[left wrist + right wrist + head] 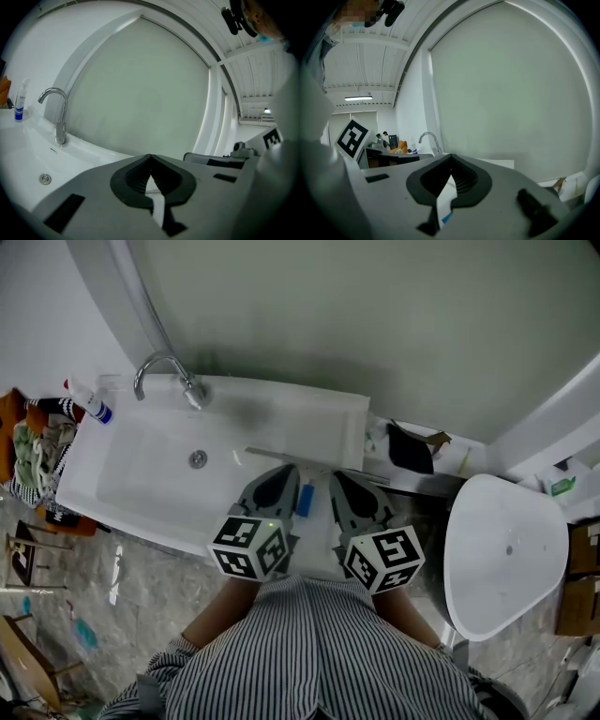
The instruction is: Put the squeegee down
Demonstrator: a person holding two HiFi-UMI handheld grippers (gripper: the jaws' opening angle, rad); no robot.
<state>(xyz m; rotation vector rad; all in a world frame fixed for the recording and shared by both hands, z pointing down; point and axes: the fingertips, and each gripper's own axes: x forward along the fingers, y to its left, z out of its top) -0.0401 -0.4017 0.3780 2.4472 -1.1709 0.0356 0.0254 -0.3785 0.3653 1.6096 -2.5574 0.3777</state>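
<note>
Left gripper, right gripper beside squeegee on sink

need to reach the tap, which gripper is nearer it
The left gripper: it sits on the side of the faucet, while the right gripper lies further off, toward the toilet lid.

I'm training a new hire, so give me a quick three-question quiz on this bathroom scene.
1. True or false: the left gripper clamps the squeegee.
2. What stands at the far left corner of the sink? A) spray bottle B) mug C) sponge
3. Fill in: the right gripper's jaws are ____.
Key: 1 false; 2 A; 3 shut.
</note>
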